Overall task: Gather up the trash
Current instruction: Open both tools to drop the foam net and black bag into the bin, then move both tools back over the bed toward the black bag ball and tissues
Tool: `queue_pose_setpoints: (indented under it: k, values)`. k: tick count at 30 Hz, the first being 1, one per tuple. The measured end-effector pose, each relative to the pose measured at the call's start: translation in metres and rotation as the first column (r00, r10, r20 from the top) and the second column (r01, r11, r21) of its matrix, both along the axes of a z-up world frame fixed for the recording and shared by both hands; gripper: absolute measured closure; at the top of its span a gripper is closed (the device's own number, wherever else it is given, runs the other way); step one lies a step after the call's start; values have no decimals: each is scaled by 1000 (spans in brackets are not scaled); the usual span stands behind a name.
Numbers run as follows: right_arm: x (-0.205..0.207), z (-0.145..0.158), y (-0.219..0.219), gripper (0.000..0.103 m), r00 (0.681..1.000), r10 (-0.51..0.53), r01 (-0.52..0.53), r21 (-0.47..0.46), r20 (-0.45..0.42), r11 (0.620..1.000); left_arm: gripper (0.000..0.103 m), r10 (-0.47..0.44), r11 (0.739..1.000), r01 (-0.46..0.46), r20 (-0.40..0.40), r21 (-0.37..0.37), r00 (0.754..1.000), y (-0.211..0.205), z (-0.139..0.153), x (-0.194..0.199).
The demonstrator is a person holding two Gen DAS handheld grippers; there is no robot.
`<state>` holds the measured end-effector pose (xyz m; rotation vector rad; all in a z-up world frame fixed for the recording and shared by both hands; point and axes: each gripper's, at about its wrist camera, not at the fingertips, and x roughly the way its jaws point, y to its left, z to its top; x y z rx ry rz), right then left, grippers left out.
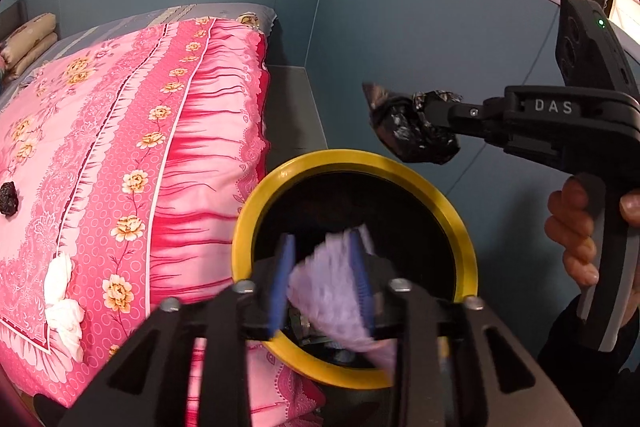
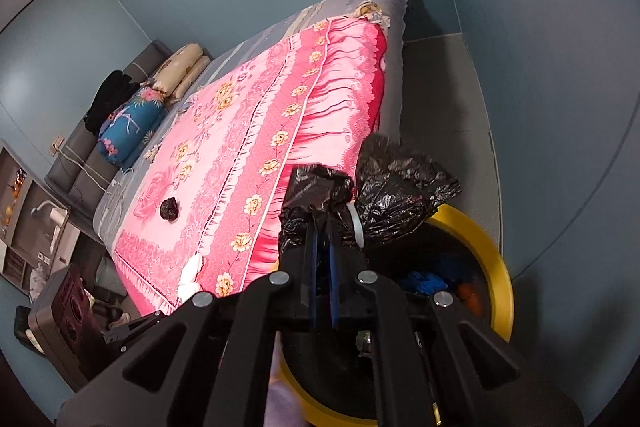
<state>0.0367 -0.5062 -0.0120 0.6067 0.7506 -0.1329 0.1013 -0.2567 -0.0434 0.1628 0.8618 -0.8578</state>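
A blue-grey walled bedroom holds a bed [image 2: 248, 47] covered by a pink floral quilt [image 1: 120, 131], which serves here as the landmark. A round bin with a yellow rim and black interior [image 1: 460, 223] stands on the floor just beside the quilt's hanging edge.

The left gripper [image 1: 324, 281] is poised over the bin's mouth. Its blue-padded fingers [image 1: 282, 275] stand partly spread, and a blurred pale lilac fluffy wad [image 1: 332, 295] lies between them; whether the pads press on it cannot be told.

The right gripper [image 2: 322, 259], held by a person's hand [image 1: 576, 231], is positioned beyond the bin on the side away from the quilt, near the rim. Its fingers are pressed together, pinching a crumpled black plastic bag [image 2: 396, 187]. The bag bulges past the fingertips and hangs just above the bin's rim. A white edge shows within the bag's folds; its nature cannot be told.

Inside the bin, blue and orange items [image 2: 444, 283] are visible.

Remaining on top of the quilt: a small dark crumpled lump [image 2: 169, 209] well back from the hanging edge, and a white crumpled tissue wad [image 1: 64, 301] near the quilt's frilled border. Beige pillows [image 2: 186, 67] and a blue floral bolster [image 2: 130, 131] lie at the far end of the quilt.
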Motion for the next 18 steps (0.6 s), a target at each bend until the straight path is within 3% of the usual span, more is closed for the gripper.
queue_pose_setpoints:
  k: [1,4,9,13,18]
  values:
    - [-2,-1,-2,91,1000,-12,12,5,2,1000,59,7,1000,-7,-1,1,1000,1,-1,0]
    - [-7,-2,-5,68,999,-39,39,14,10,999,54,19,1000,-19,-6,0,1000,6,-1,2]
    - [-13,2,-7,67,997,-62,63,-12,47,998,35,63,998,-63,5,-13,998,21,3,12]
    - [-15,7,-1,43,989,-13,17,-27,148,999,17,145,989,-144,60,-23,988,48,6,26]
    - [-3,15,26,23,971,86,-68,-88,223,994,10,276,961,-273,90,-45,957,97,10,56]
